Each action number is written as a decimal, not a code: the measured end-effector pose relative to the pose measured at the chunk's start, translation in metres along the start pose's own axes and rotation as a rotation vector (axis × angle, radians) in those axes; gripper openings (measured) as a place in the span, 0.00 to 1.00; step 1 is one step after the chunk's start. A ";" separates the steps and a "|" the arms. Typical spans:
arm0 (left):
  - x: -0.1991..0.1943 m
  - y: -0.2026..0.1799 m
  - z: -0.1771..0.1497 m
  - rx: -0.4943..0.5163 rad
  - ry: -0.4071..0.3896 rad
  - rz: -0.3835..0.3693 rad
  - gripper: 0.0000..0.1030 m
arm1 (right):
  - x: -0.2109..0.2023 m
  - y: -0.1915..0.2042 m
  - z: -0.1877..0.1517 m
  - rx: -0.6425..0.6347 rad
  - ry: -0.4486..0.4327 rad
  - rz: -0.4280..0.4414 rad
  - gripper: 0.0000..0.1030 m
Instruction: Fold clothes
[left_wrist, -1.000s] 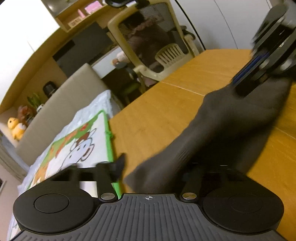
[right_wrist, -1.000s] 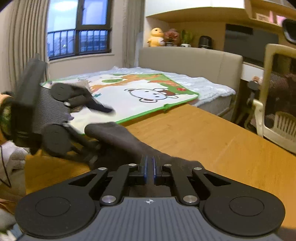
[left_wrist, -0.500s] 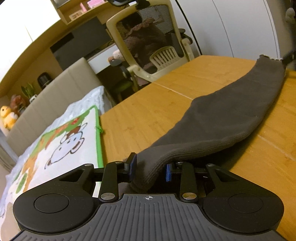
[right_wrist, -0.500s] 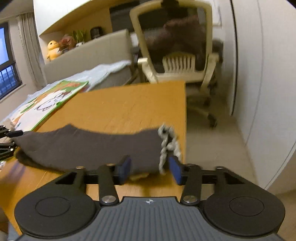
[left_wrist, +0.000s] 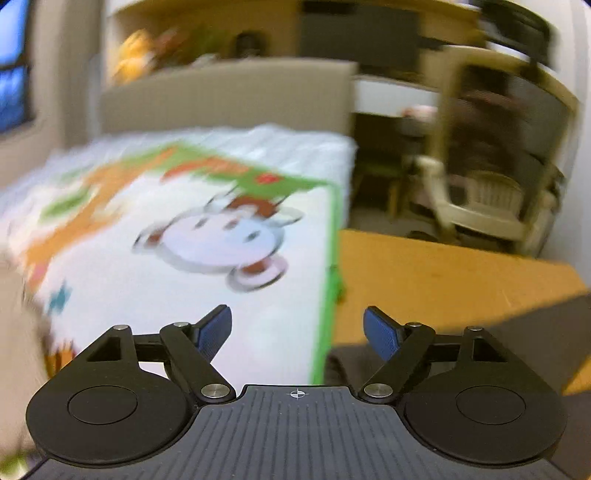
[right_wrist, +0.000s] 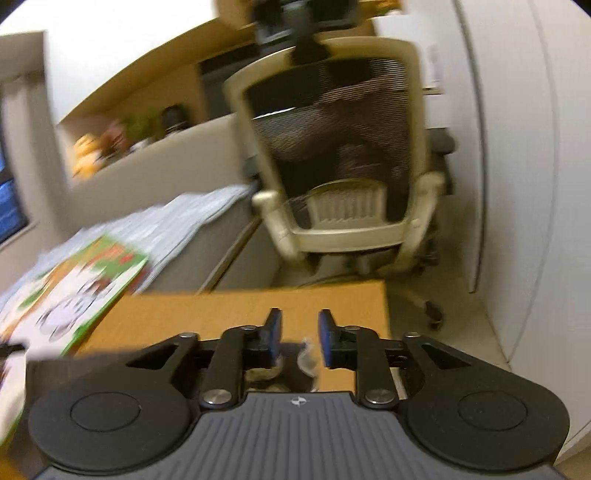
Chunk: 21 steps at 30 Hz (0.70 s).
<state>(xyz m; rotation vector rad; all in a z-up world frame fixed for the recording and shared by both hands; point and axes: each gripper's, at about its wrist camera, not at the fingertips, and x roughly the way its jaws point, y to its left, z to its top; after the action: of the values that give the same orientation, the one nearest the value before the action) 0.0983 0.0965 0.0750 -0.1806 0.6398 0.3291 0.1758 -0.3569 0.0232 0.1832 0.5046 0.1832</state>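
Observation:
A dark grey sock (left_wrist: 535, 343) lies on the wooden table (left_wrist: 443, 273), low and to the right of my left gripper (left_wrist: 297, 328). That gripper is wide open and empty, with its blue pads clear of the sock. In the right wrist view my right gripper (right_wrist: 298, 334) stands partly open above the table (right_wrist: 207, 314). The sock's pale frayed cuff (right_wrist: 308, 356) lies just below and behind its pads, and the grey cloth (right_wrist: 74, 369) runs off to the left. Both views are blurred by motion.
A cartoon-print mat (left_wrist: 207, 243) lies on the bed beside the table's left edge. A cream mesh office chair (right_wrist: 343, 155) stands past the table's far end. The table's right edge (right_wrist: 386, 306) drops to the floor by a white wall.
Both grippers have let go of the sock, which now lies on the table. The left jaws opened wide and swung toward the bed; the right gripper lifted and tilted up toward the chair.

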 end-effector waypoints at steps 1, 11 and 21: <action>-0.002 0.004 -0.004 -0.016 0.015 -0.018 0.85 | 0.001 0.000 -0.002 0.014 -0.004 -0.001 0.45; -0.021 -0.071 -0.062 0.160 0.165 -0.326 0.93 | 0.055 0.082 -0.029 -0.017 0.122 0.158 0.65; -0.009 -0.065 -0.078 0.177 0.162 -0.386 0.99 | 0.096 0.105 -0.063 -0.105 0.284 0.092 0.64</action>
<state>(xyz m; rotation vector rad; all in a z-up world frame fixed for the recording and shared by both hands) 0.0716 0.0128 0.0231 -0.1576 0.7734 -0.1158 0.2138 -0.2264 -0.0528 0.0779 0.7680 0.3271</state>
